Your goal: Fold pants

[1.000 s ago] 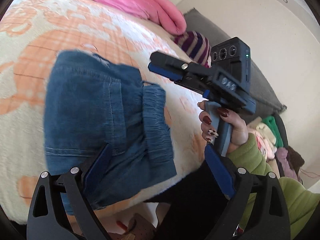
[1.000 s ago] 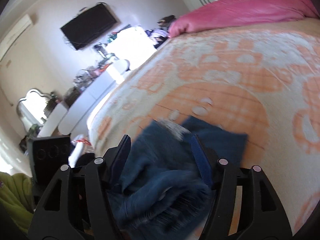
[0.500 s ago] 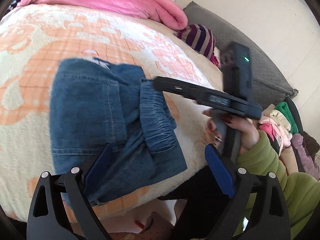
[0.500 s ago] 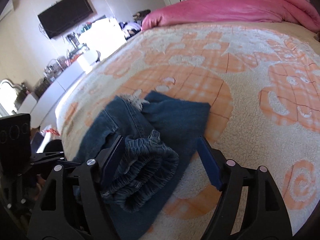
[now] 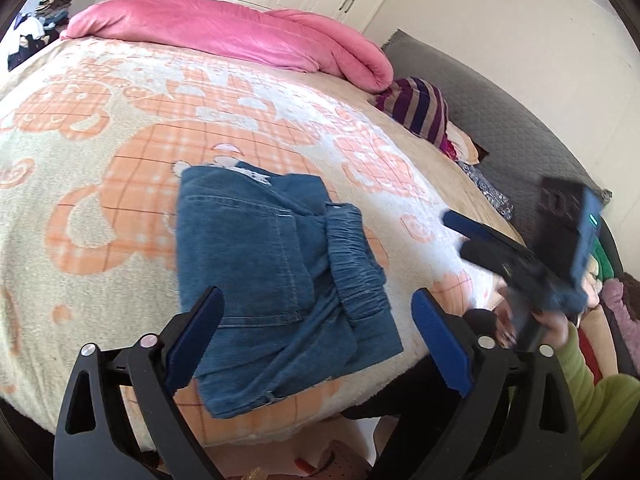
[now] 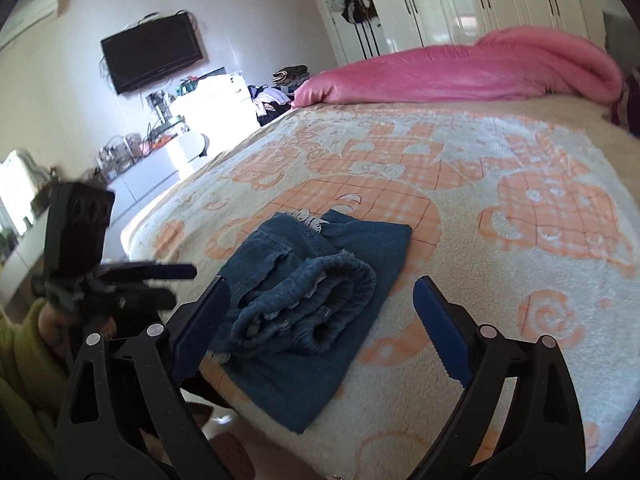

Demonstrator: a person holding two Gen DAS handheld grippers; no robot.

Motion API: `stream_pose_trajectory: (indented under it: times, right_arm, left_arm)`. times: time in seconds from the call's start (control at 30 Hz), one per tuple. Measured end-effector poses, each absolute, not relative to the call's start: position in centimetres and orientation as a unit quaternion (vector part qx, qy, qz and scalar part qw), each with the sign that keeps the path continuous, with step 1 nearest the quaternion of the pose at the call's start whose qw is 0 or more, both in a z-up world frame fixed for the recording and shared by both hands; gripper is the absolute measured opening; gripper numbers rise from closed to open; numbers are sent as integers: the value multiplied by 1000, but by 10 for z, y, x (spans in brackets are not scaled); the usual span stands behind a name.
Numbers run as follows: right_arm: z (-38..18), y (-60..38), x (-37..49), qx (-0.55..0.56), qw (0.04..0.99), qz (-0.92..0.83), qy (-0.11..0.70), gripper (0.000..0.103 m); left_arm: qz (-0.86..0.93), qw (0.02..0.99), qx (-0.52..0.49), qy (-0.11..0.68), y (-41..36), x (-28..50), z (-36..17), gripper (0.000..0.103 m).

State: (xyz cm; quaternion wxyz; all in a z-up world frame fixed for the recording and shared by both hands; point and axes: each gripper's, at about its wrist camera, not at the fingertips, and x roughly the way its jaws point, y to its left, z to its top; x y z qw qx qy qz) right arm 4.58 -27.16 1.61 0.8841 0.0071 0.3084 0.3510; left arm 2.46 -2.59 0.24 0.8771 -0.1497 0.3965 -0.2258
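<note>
Cream-and-orange patterned fleece blanket [image 5: 120,184] covers the bed; folded blue denim pants [image 5: 276,280] lie on it near its front edge, elastic waistband on top. Both grippers hover apart from them: left gripper [image 5: 316,332] spread wide, right gripper [image 6: 320,312] just opened, nothing between its jaws. Behind lies a pink quilt [image 5: 224,36].

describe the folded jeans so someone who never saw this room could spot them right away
Start at the big bed with the cream and orange blanket and the pink duvet heaped along its far side. Near the blanket's close edge lies a folded bundle, the jeans. It is the only blue denim there, with an elastic waistband on top.
</note>
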Motion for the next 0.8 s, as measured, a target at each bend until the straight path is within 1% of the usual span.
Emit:
stream_pose_trajectory:
  times: [0.1, 0.13, 0.33, 0.37, 0.4, 0.43, 0.47, 0.5, 0.53, 0.57, 0.73, 0.77, 0.8]
  right_arm:
    - [16, -263, 25, -22, 882, 360, 303, 88]
    - [15, -260, 20, -30, 880, 364, 303, 88]
    - [9, -220, -13, -109, 870, 389, 284, 88]
    - [9, -214, -15, -118, 867, 395, 281, 85]
    - [8, -204, -17, -130, 859, 407, 281, 82]
    - [6, -195, -17, -139, 851, 418, 286, 73]
    - [3, -187, -15, -149, 843, 427, 291, 61]
    - [-1, -176, -14, -166, 832, 438, 298, 45]
    - [-5, -167, -14, -182, 826, 442, 300, 40]
    - [-8, -158, -14, -201, 822, 441, 299, 37]
    - [-27, -122, -12, -302, 804, 428, 282, 34]
    - [-35, -116, -9, -325, 798, 417, 289, 23]
    - [-40, -114, -7, -327, 791, 423, 298, 16]
  left_arm:
    - [-209, 881, -153, 396, -17, 28, 1, 97]
    - [-203, 882, -154, 396, -13, 29, 1, 99]
    - [-167, 883, -153, 411, 7, 55, -4, 99]
    - [-160, 884, -150, 414, 10, 62, -5, 99]
    - [-156, 884, -146, 416, 11, 68, -6, 99]
    - [-153, 884, -144, 418, 13, 73, -6, 99]
    - [-153, 882, -144, 422, 14, 80, -8, 98]
    - [-155, 881, -144, 424, 14, 84, -9, 98]
    - [-156, 880, -143, 425, 14, 89, -11, 98]
    - [-156, 879, -140, 429, 12, 93, -12, 97]
    - [-162, 871, -105, 452, -10, 110, -29, 97]
    - [-160, 871, -98, 455, -13, 111, -32, 97]
    - [-156, 870, -90, 459, -17, 112, -38, 97]
